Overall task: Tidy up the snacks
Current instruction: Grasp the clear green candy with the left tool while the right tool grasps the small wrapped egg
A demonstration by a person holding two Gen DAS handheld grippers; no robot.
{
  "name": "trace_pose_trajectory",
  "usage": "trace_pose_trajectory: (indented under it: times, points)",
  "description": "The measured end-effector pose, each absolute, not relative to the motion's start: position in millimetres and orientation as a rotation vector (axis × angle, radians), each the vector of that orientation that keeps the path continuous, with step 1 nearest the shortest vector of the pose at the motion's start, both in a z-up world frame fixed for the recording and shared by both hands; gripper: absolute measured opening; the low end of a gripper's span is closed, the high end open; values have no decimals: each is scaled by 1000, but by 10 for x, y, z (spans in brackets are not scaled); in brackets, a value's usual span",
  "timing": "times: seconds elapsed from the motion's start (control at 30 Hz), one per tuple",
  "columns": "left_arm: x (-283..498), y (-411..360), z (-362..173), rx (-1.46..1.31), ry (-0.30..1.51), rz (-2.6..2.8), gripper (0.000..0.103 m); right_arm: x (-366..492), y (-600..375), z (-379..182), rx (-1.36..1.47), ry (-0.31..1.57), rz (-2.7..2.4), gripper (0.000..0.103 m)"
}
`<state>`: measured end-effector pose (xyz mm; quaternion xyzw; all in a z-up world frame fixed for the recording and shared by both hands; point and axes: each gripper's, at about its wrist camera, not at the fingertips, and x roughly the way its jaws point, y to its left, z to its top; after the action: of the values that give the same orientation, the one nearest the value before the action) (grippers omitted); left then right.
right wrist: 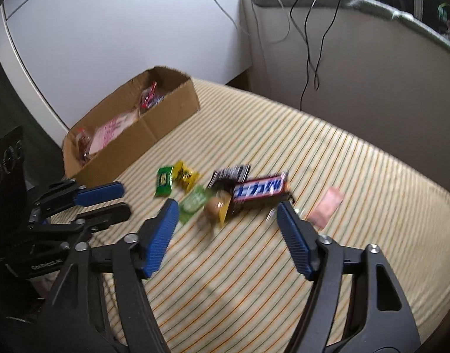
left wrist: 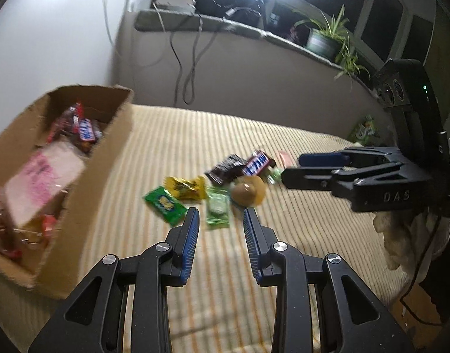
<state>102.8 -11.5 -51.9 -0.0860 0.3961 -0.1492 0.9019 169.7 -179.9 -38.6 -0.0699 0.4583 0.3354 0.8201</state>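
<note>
A pile of snacks lies on the striped cloth (right wrist: 283, 264): a Snickers bar (right wrist: 260, 191) (left wrist: 258, 163), a dark wrapper (right wrist: 230, 173), a yellow packet (right wrist: 185, 175), a green packet (right wrist: 164, 181), a pale green packet (left wrist: 217, 210) and a round brown snack (right wrist: 214, 207). A pink packet (right wrist: 326, 206) lies apart on the right. My left gripper (left wrist: 220, 211) hovers open just short of the pale green packet, holding nothing. My right gripper (right wrist: 227, 206) stands open in front of the Snickers bar and the brown snack, also holding nothing. The cardboard box (left wrist: 101, 173) on the left holds several snacks.
A wall with hanging cables (left wrist: 189, 67) rises behind the cloth. On the sill above it stand a potted plant (left wrist: 325, 39) and some devices. Another green packet (left wrist: 364, 128) lies far right. A white cabinet (right wrist: 107, 44) stands behind the box.
</note>
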Motion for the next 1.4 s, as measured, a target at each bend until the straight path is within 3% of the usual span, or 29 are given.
trace_pose_trajectory:
  times: [0.07,0.23,0.73,0.97,1.4]
  points:
    - [1078,-168,-557,-169,837,-317,29,1704,-1790,-489,-135,1008,727,45]
    - [1193,-253,-643,-139,871,-328,27,1768,-1742,-703,-80,1067,761,38]
    - [1451,-422,-809,-34,929,-316,27,2016,-1632,-925,9,1141,792,36]
    - [1529,-536,-855,30,925,-310,24,2042,-1608,-972,7,1155,799,24]
    - [1443,-480,-818,8,902,-314,20,1918,-1658,-836,11,1116,799,19]
